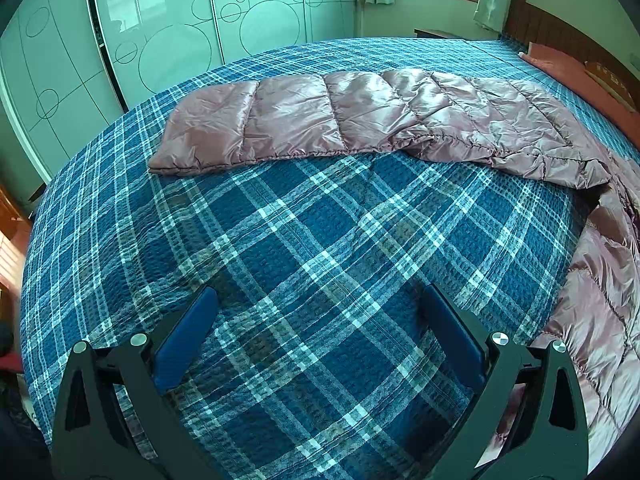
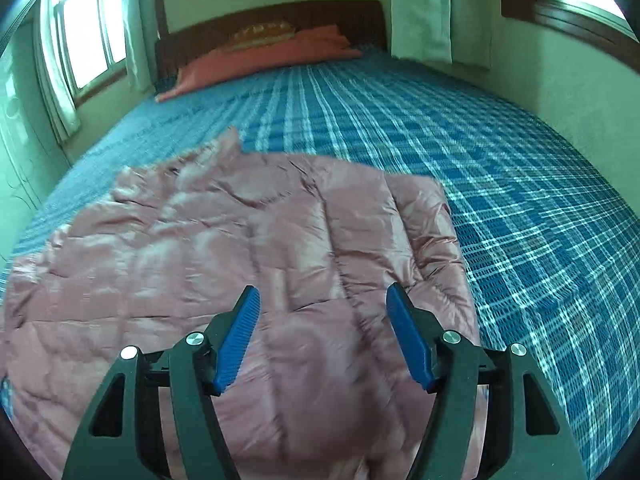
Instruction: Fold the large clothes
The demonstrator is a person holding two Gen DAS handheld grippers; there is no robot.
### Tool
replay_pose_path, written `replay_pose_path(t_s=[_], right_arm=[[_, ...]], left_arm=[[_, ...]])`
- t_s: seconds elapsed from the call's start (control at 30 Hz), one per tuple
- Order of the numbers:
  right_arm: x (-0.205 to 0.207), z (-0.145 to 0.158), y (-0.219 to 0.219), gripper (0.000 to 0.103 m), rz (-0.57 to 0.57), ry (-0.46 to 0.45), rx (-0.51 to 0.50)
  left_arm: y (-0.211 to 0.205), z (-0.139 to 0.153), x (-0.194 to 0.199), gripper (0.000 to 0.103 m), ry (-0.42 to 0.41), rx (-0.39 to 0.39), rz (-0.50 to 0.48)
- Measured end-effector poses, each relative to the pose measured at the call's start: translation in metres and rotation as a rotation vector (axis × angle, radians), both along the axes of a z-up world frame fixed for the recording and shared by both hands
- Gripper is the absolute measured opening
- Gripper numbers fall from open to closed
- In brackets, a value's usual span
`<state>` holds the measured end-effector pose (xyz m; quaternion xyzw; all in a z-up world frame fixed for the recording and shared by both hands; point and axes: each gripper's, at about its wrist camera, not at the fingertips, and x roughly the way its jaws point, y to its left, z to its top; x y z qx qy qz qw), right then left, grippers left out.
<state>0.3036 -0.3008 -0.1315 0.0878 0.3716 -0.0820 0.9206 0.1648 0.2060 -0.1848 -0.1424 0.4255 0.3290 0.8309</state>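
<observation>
A pink quilted down jacket [image 1: 360, 120] lies spread on a bed with a blue plaid cover [image 1: 300, 240]. In the left wrist view one sleeve stretches out to the left and the body runs off the right edge. My left gripper [image 1: 320, 300] is open and empty, above bare cover, short of the sleeve. In the right wrist view the jacket's body [image 2: 240, 240] fills the near left of the bed [image 2: 520, 180]. My right gripper [image 2: 322, 300] is open and empty, just above the jacket; the view is blurred.
A red pillow [image 2: 272, 54] and a patterned cushion [image 2: 262, 34] lie against the wooden headboard [image 2: 280, 12]. Mirrored wardrobe doors [image 1: 160, 20] stand beyond the far side of the bed. Curtained windows [image 2: 84, 40] are in the walls.
</observation>
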Motion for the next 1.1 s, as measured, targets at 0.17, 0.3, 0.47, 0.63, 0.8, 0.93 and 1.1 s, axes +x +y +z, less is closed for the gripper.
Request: replay_pose_path(t_s=[0.17, 0.3, 0.47, 0.63, 0.8, 0.93, 1.1], right_arm=[[-0.002, -0.028, 0.019, 0.066, 0.046, 0.065, -0.009], [0.001, -0.046, 0.02, 0.068, 0.043, 0.095, -0.038], [-0.001, -0.046, 0.024, 0.069, 0.043, 0.087, -0.045], [-0.003, -0.047, 0.024, 0.069, 0.042, 0.078, -0.049], [-0.006, -0.046, 0.025, 0.069, 0.042, 0.071, -0.044], [-0.005, -0.046, 0.025, 0.069, 0.042, 0.07, -0.048], [-0.006, -0.046, 0.025, 0.07, 0.042, 0.068, -0.048]], left_arm=[[0.002, 0.0, -0.002, 0.101, -0.004, -0.005, -0.001], [0.0, 0.0, -0.004, 0.101, -0.009, -0.007, 0.0], [0.002, 0.0, -0.004, 0.101, -0.012, -0.015, -0.001], [0.012, 0.001, -0.009, 0.101, -0.027, -0.053, -0.001], [0.042, 0.013, -0.021, 0.101, -0.14, -0.177, -0.008], [0.088, 0.018, -0.028, 0.101, -0.314, -0.31, 0.04], [0.146, 0.011, -0.021, 0.099, -0.452, -0.388, 0.117]])
